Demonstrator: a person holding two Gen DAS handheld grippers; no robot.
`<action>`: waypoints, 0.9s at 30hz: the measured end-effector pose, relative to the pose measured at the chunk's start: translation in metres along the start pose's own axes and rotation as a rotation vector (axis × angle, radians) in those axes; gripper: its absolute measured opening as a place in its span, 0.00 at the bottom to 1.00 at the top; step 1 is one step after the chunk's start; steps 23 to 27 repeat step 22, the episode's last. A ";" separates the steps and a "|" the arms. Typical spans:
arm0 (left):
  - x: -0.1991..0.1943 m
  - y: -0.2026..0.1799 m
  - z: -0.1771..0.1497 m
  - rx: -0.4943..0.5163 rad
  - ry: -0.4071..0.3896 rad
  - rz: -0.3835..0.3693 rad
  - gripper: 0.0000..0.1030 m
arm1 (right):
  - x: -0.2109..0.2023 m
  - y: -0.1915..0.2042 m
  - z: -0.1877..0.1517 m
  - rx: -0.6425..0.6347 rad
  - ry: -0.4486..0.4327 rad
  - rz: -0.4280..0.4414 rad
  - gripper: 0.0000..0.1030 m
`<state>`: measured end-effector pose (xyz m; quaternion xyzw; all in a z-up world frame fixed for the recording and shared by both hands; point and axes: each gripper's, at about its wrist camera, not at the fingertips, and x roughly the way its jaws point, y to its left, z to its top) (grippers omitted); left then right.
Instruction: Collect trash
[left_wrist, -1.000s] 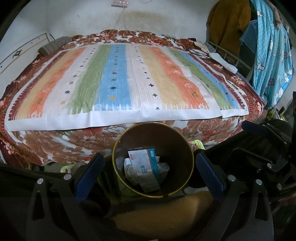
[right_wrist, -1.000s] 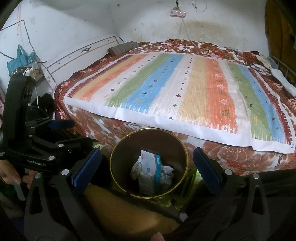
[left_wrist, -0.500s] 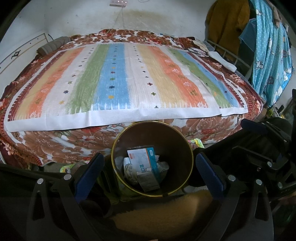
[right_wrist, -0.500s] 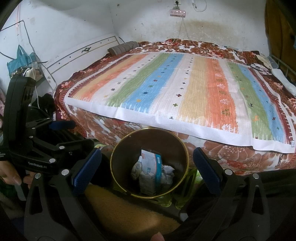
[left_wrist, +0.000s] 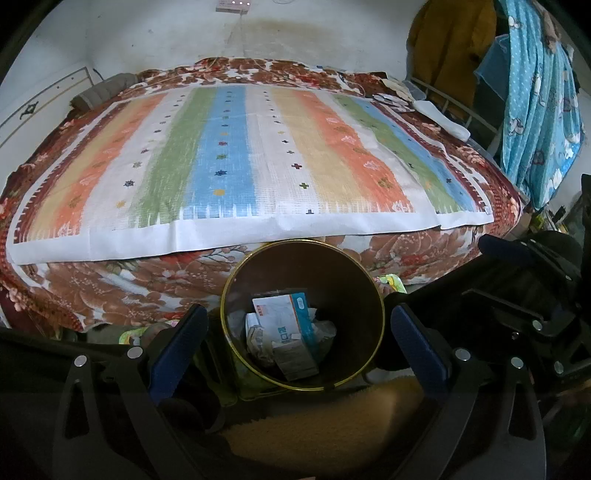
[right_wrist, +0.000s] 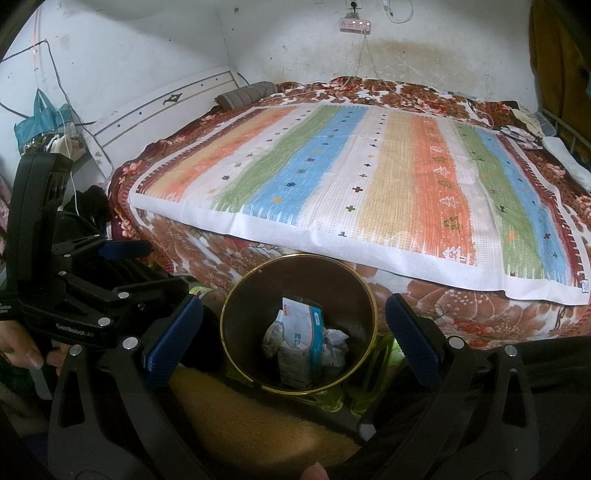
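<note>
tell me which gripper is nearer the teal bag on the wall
Left. The left gripper is on the teal bag's side, below it; the right gripper is farther right, over the trash bin.
</note>
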<state>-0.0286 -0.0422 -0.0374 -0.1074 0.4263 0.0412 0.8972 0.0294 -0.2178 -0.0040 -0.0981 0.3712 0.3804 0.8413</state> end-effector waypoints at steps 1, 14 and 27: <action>0.000 -0.002 -0.002 0.000 0.001 0.001 0.94 | 0.000 0.000 0.000 0.000 0.000 0.000 0.92; 0.001 -0.003 -0.005 0.015 -0.002 0.000 0.94 | 0.000 0.000 0.000 0.001 0.001 0.000 0.92; 0.001 -0.002 -0.003 0.007 0.006 0.000 0.94 | 0.000 0.000 0.000 0.001 0.001 0.000 0.92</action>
